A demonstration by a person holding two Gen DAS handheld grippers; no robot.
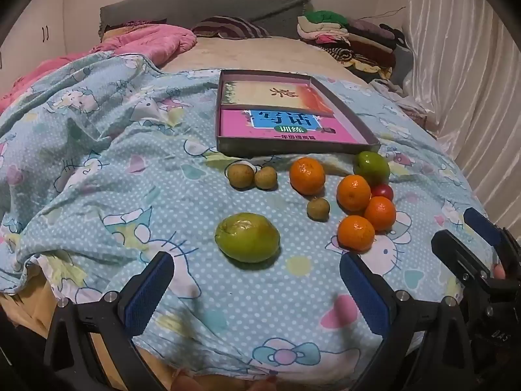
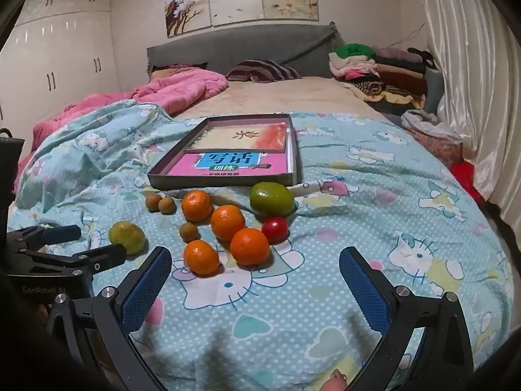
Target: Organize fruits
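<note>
Fruits lie on a blue cartoon bedspread in front of a shallow grey box (image 1: 358, 120) (image 2: 156, 179) holding books. Several oranges (image 1: 307, 176) (image 2: 250, 246), three small brown longans (image 1: 241, 176) (image 2: 190, 232), two green fruits (image 1: 247, 242) (image 2: 272, 198) and a red tomato (image 1: 383, 191) (image 2: 275, 229) are there. My left gripper (image 1: 257, 280) is open and empty, just short of the near green fruit. My right gripper (image 2: 255, 270) is open and empty, just short of the near oranges. The right gripper also shows in the left wrist view (image 1: 465, 231), and the left gripper in the right wrist view (image 2: 88, 241).
A pink quilt (image 2: 169, 94) is bunched at the back left. A pile of folded clothes (image 2: 377, 71) sits at the back right by a white curtain (image 2: 472, 81). The bedspread is rumpled on the left (image 1: 65, 150). The bed edge is near me.
</note>
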